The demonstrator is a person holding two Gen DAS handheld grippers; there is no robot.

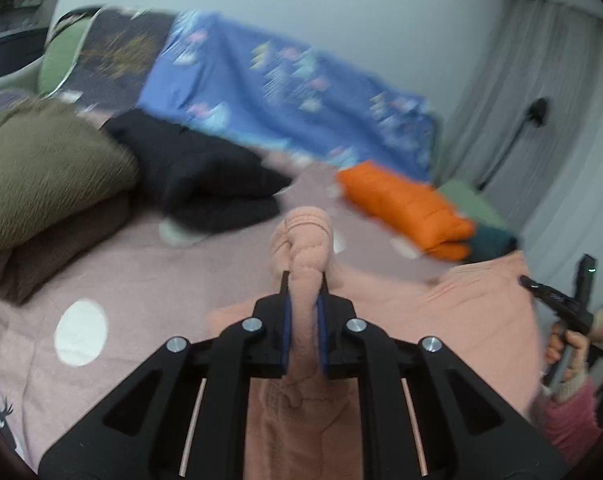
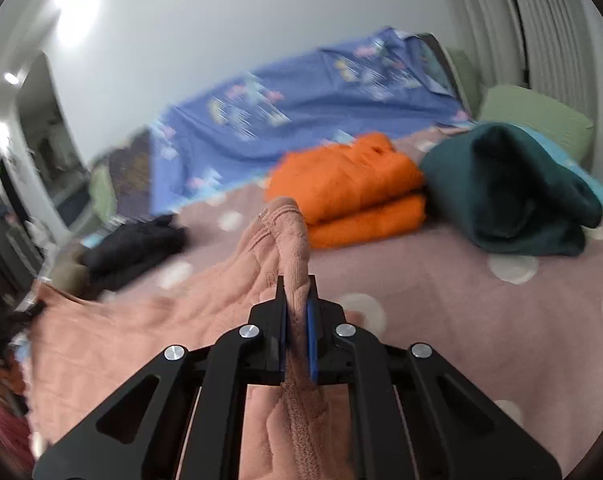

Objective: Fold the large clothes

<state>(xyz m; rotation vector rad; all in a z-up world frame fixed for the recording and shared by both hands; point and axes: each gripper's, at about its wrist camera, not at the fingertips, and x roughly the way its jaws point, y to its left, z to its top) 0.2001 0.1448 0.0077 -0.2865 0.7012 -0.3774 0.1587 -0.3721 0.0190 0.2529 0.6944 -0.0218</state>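
A large pink knit garment (image 1: 441, 312) is stretched between my two grippers above the bed. My left gripper (image 1: 304, 280) is shut on a bunched edge of it, which sticks up past the fingertips. My right gripper (image 2: 296, 282) is shut on another ribbed edge of the same pink garment (image 2: 141, 332), which spreads out to the left. The right gripper and the hand holding it also show at the right edge of the left wrist view (image 1: 557, 300).
The bed has a pink cover with white dots (image 1: 161, 280). On it lie folded clothes: olive (image 1: 41, 168), black (image 1: 205, 176), orange (image 2: 349, 184) and dark teal (image 2: 509, 192). A blue patterned quilt (image 2: 301, 100) lies along the wall. Green pillows (image 2: 537, 116) sit near the curtain.
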